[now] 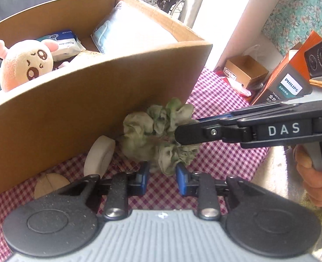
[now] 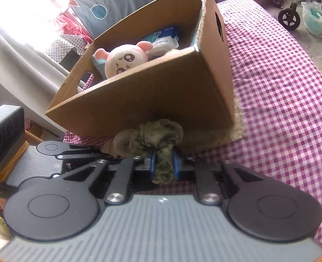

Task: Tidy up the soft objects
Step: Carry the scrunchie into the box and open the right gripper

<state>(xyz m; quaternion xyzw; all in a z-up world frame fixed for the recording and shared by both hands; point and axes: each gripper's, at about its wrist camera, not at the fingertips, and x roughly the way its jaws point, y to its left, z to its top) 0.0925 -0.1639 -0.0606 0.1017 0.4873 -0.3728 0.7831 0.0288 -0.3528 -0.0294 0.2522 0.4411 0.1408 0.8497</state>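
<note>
A crumpled green cloth [image 1: 158,133] lies on the checked tabletop [image 1: 222,152], against the foot of the near wall of a cardboard box [image 1: 91,100].

Right hand-held gripper [image 2: 164,163]: clenched on the cloth, with a fold of the green fabric pinched between its blue pads [image 2: 153,162]. In the left wrist view it enters from the right, and its black fingers end in the far right side of the cloth.

Left hand-held gripper [image 1: 162,178]: set at the near edge of the cloth, jaws narrowly apart. A fold of cloth hangs down between the blue pads [image 1: 181,180]; whether they press on it I cannot tell.

A white disc [image 1: 99,155] leans tilted against the box wall, just left of the cloth. A flat tan piece [image 1: 49,184] lies on the tabletop near it.

Inside the box: a pink-eared plush toy [image 2: 123,60], a wipes pack [image 1: 62,41] and a pale blue padded bundle [image 1: 128,32].

A bare hand [image 1: 317,181] grips the right gripper's handle.
</note>
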